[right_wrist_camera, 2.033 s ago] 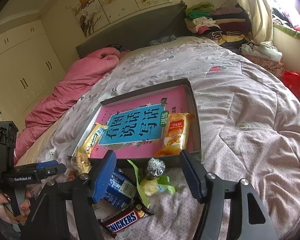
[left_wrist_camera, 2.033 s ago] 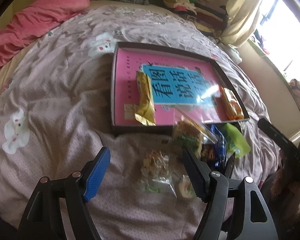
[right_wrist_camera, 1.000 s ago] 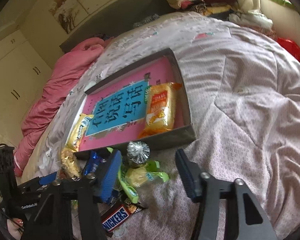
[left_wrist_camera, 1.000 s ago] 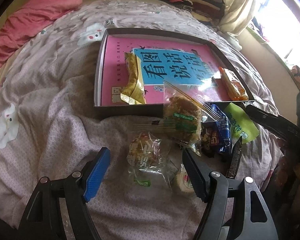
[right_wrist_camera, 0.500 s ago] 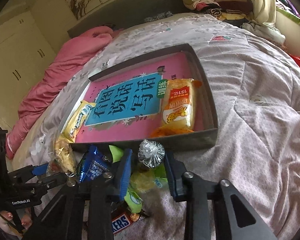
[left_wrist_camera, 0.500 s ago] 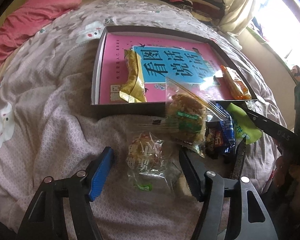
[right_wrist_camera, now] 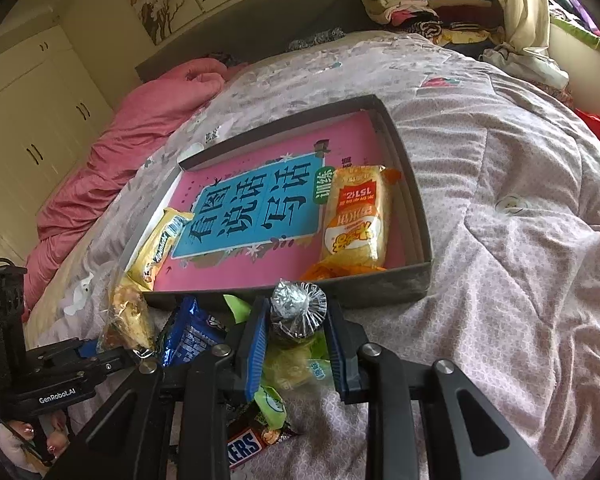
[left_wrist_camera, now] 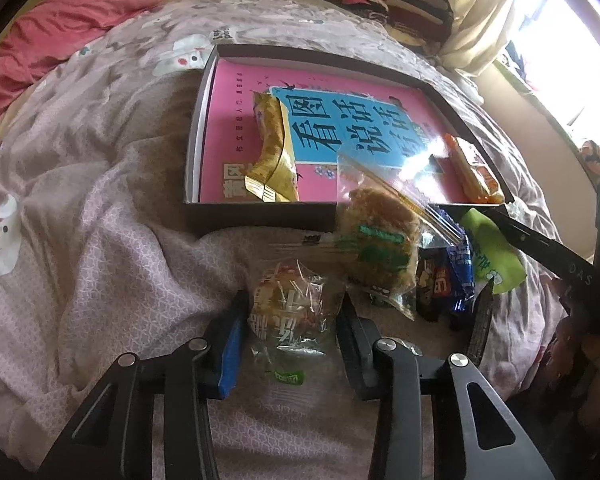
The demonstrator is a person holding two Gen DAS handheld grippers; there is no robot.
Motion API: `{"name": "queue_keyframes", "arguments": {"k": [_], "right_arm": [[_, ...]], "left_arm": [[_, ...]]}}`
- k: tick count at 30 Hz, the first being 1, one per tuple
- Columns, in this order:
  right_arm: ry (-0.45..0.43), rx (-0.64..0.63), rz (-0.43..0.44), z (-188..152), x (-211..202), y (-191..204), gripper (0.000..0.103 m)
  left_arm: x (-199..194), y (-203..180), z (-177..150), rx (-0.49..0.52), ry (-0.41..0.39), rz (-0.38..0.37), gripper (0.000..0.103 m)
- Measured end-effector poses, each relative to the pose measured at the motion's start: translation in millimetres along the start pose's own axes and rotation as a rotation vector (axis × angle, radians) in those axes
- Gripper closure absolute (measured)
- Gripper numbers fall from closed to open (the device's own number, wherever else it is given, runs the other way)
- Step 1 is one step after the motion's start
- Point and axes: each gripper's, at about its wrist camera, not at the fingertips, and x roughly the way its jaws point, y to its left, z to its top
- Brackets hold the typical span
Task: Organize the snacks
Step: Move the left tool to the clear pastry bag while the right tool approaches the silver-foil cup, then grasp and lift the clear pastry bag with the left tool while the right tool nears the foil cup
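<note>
Shallow grey box (right_wrist_camera: pixel 418 276) on the quilt (right_wrist_camera: pixel 520 240), lined with a pink-and-blue book cover (right_wrist_camera: pixel 260 208) printed in large Chinese characters.

- In the box: orange packet (right_wrist_camera: pixel 358 216) marked "1512" at the right wall; yellow packet (right_wrist_camera: pixel 160 246) at the left wall.
- Before the box's near wall: blue wrapper (right_wrist_camera: pixel 190 334), green wrappers (right_wrist_camera: pixel 292 364), a bar (right_wrist_camera: pixel 252 446) reading "KERS", clear-bagged pastry (left_wrist_camera: pixel 376 236) with a green label.
- Right gripper (right_wrist_camera: pixel 296 326): clenched on a foil-topped snack (right_wrist_camera: pixel 296 308) just before the near wall.
- Left gripper (left_wrist_camera: pixel 292 316): stamped "GenRobot.AI"; jaws have just been closing, pads at both sides of a clear-wrapped cake (left_wrist_camera: pixel 292 304) on the quilt; firm contact cannot be told.
</note>
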Motion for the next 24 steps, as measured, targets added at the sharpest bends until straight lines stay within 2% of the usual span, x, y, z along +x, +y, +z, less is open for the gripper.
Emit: {"name": "queue_keyframes", "arguments": {"k": [8,24], "right_arm": [[-0.031,-0.011,-0.001,1.6,-10.3,1.5,0.075],[-0.108,-0.054,-0.006,6.4,-26.9,10.3,0.075]], "left_arm": [[-13.2,-1.7,4.6,0.003,-0.035,-0.014,0.061],[-42.0,3.9,15.5,-0.013,-0.126,0.008,0.061]]}}
